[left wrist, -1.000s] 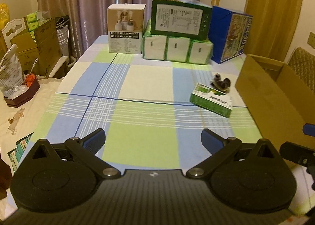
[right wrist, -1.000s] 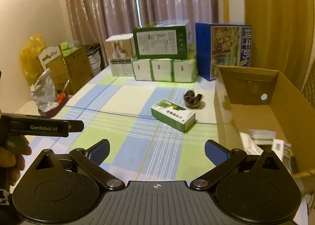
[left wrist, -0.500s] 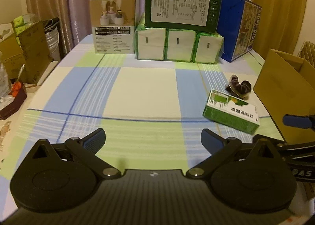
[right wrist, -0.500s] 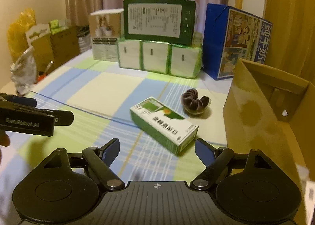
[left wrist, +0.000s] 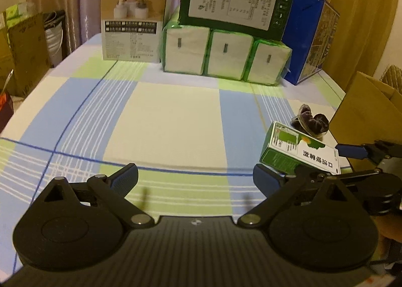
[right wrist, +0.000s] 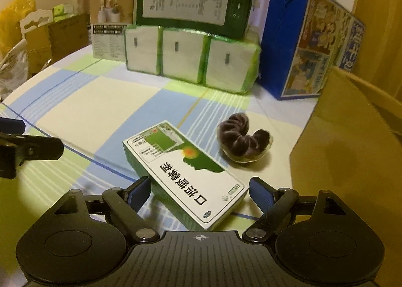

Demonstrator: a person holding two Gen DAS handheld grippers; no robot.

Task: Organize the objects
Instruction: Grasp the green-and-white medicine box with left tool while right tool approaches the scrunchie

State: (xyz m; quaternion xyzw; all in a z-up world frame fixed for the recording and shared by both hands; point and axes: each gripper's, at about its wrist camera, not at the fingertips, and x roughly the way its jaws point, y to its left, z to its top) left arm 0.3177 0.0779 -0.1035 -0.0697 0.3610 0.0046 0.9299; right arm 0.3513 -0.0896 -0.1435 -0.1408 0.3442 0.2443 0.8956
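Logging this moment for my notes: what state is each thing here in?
Right tongs: open, astride the green box.
Green box: lying flat, not gripped.
Left tongs: open, holding nothing.
Dark scrunchie: resting loose on the tablecloth.
Cardboard box: open at the top.

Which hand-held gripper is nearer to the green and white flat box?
Right. The right hand-held gripper straddles the green and white flat cardboard box, open. The left hand-held gripper hangs open beside it.
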